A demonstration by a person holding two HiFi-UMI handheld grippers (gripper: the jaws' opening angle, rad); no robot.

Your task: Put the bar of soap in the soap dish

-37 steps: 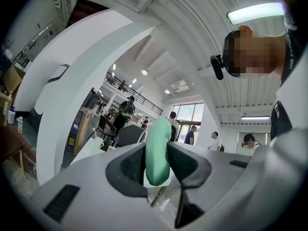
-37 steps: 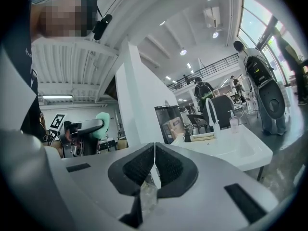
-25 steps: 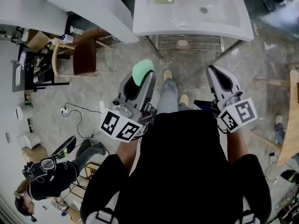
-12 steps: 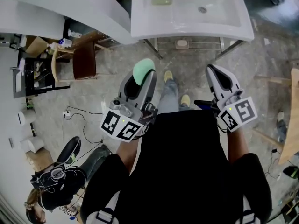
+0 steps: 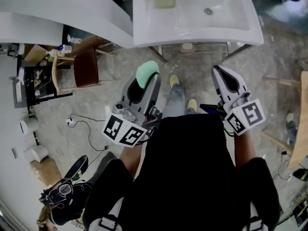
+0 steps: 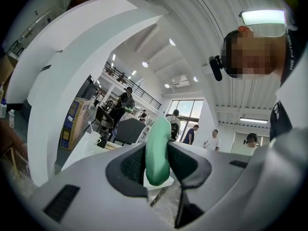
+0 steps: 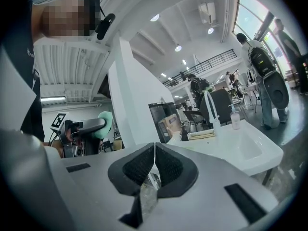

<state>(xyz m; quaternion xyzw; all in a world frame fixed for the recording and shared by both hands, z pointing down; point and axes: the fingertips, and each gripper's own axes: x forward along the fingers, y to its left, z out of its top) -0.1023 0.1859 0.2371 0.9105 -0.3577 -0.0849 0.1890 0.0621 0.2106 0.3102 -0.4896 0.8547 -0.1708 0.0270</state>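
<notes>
Soap bar [image 5: 147, 72], mint green and rounded, stands on edge between the jaws of the left gripper [image 5: 143, 83], which grasps it firmly (the left gripper view shows both dark ribbed pads pressed against its flat sides, with the bar's top rising above them). The right gripper [image 5: 226, 77] is clenched, its two pads meeting in a thin line with nothing between them. Both grippers are held out roughly level in front of the person's dark top, side by side and apart. A white sink [image 5: 245, 30] spans the top of the head view, well apart from both grippers. On its back left corner lies the pale green soap dish [image 5: 164, 2]. A wooden chair [image 5: 87, 59] stands on the grey floor [image 5: 120, 81] at left.
</notes>
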